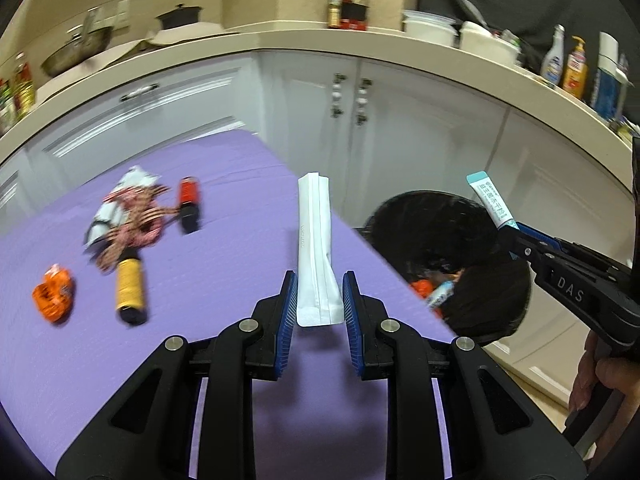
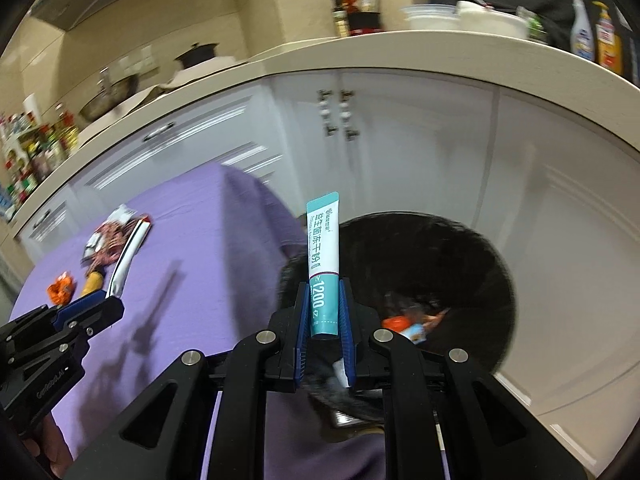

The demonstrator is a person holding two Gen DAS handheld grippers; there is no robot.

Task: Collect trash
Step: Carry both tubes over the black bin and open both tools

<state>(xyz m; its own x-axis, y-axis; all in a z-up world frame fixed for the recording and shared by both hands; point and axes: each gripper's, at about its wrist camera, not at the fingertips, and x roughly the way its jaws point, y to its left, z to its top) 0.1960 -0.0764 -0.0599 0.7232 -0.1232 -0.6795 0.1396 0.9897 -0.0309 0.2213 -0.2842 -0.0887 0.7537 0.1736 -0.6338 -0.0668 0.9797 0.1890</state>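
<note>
both sachets (image 1: 316, 248) clamped between claws (image 1: 319, 280)

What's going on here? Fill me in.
A person is clearing trash off a purple table with two handheld grippers. The left gripper is shut on a white pouch; the right gripper is shut on a teal-and-white sachet above the black bin. Several wrappers remain on the table.
</note>
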